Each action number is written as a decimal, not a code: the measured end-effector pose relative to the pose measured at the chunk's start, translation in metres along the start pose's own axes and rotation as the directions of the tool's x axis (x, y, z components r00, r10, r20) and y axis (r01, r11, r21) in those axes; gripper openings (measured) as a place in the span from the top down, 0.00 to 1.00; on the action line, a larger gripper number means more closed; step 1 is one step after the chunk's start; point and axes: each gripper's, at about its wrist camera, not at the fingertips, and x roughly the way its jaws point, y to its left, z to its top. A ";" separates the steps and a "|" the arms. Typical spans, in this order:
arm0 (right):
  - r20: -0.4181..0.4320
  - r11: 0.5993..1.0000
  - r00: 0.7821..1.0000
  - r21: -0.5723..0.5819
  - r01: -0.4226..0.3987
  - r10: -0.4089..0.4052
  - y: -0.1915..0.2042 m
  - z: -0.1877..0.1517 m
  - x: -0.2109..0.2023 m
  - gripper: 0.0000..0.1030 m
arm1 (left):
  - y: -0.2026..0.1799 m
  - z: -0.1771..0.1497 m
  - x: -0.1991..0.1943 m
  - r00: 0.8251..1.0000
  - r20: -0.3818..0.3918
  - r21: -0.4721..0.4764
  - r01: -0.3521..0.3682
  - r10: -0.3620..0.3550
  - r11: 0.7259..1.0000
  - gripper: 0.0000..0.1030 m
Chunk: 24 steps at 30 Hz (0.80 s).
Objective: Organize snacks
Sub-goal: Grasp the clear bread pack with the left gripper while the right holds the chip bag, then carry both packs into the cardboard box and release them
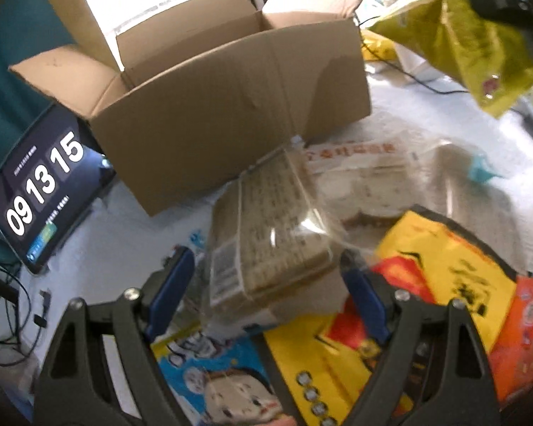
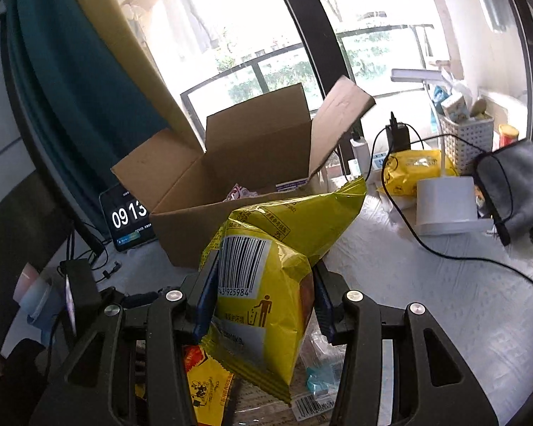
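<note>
Right wrist view: yellow chip bag (image 2: pixel 263 284) stands upright at centre frame, pinched between the right gripper (image 2: pixel 263 301) pads. Open cardboard box (image 2: pixel 231 191) sits straight ahead, upper centre. Left gripper (image 1: pixel 266 291) is spread around a clear-wrapped cracker pack (image 1: pixel 266 234), pads apparently not pressing; box lies beyond, upper left, on the tabletop (image 1: pixel 426 124).

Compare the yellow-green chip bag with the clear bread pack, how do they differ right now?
The yellow-green chip bag is opaque foil; the clear bread pack shows its slices. The chip bag is pinched in the right gripper and raised; the bread pack lies on the snack pile between the open left gripper fingers. Both are outside the cardboard box.
</note>
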 end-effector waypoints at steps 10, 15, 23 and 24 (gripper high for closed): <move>0.016 1.000 1.000 0.003 0.012 -0.013 -0.008 0.003 -0.009 0.52 | 0.005 0.003 -0.005 0.997 0.052 -0.003 0.058 -0.057 0.998 0.61; 0.017 1.000 0.999 -0.004 0.029 -0.029 -0.007 0.003 -0.012 0.52 | 0.028 0.005 -0.032 0.987 0.115 -0.092 0.123 -0.112 0.988 0.76; 0.029 0.998 0.999 -0.048 0.029 -0.027 0.013 0.008 -0.018 0.52 | 0.052 0.016 -0.082 0.953 0.246 -0.176 0.220 -0.174 0.960 0.77; 0.033 0.998 0.999 -0.057 0.029 -0.027 0.016 0.009 -0.020 0.52 | 0.055 0.018 -0.088 0.947 0.261 -0.181 0.236 -0.185 0.955 0.77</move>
